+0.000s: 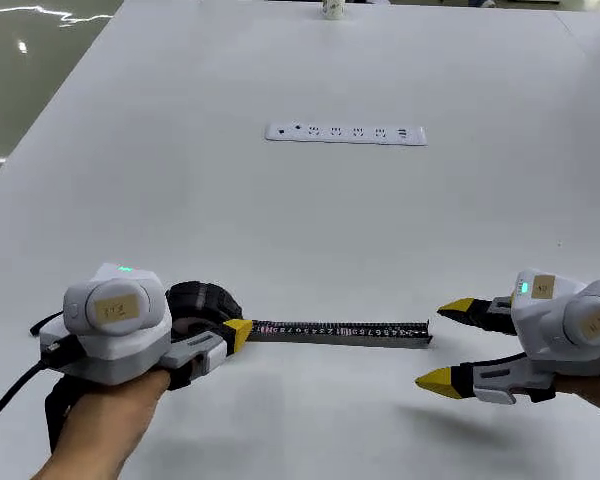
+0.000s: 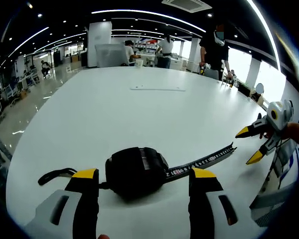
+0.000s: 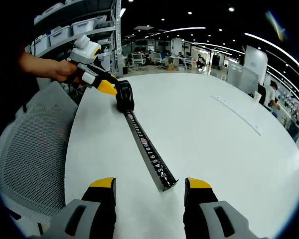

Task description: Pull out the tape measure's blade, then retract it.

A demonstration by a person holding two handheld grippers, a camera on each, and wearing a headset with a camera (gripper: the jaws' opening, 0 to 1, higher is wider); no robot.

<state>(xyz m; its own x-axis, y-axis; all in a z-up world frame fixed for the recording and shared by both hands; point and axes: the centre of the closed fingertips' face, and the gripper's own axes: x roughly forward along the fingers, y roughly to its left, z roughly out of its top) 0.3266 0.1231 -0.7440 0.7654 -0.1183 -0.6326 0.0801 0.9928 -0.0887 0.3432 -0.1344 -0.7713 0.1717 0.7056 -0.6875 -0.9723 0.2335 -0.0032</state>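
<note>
Blade (image 1: 340, 331) is out, flat on the bench (image 1: 280, 230). The case (image 2: 137, 169) sits btw. the jaws of the left gripper (image 2: 144, 174), which stand apart w/ a gap each side, not clamped. Right gripper (image 1: 445, 343) is spread too, w/ the blade end (image 3: 169, 184) just ahead btw. its tips, not gripped. We judge pull-out done, retract next: needs the case steadied & the blade fed back. Power strip (image 1: 345, 133) lies well apart; nothing blocks us.
</note>
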